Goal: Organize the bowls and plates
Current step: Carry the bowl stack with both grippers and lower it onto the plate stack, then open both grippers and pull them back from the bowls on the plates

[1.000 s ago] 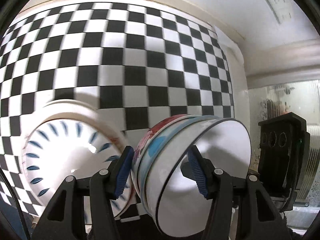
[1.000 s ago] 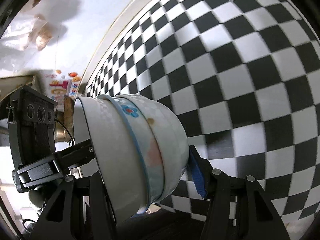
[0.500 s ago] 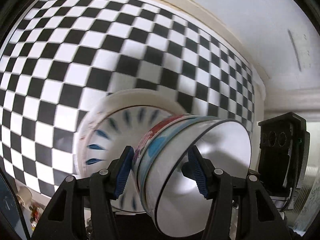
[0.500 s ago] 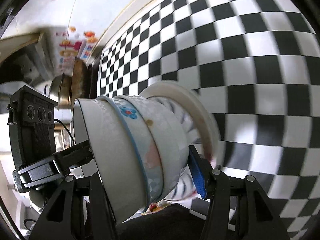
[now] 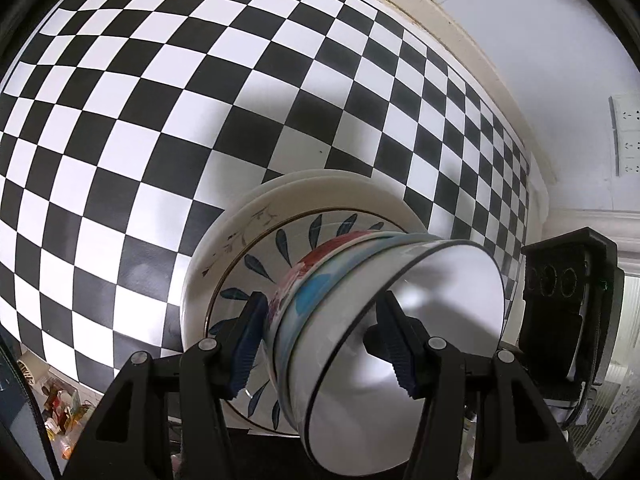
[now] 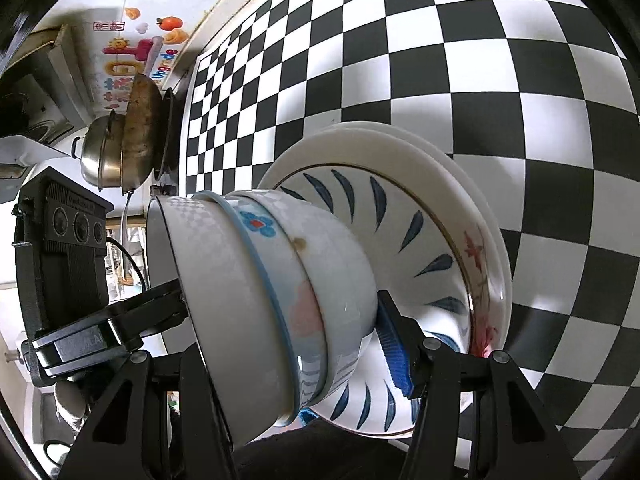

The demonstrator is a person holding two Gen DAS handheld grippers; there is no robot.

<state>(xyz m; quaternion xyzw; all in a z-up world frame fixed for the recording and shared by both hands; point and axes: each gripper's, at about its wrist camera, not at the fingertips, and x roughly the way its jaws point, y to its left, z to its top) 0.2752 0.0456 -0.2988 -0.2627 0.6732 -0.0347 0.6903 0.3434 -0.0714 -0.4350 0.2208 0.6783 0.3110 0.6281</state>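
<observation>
A stack of three nested bowls is held between both grippers, one on each side. My left gripper is shut on the stack's wall, one finger inside the top bowl. My right gripper is shut on the opposite wall of the bowl stack. The stack hovers just over a stack of plates on the checkered table, the top plate white with blue leaf marks. Whether the bowls touch the plate is hidden.
The black-and-white checkered tabletop spreads around the plates. A wall edge borders it. Metal pots and a pan hang or stand at the far side. The other gripper's black camera body shows at right.
Both grippers carried the bowl stack toward the plates. The plates have moved under the bowls and look larger and closer.
</observation>
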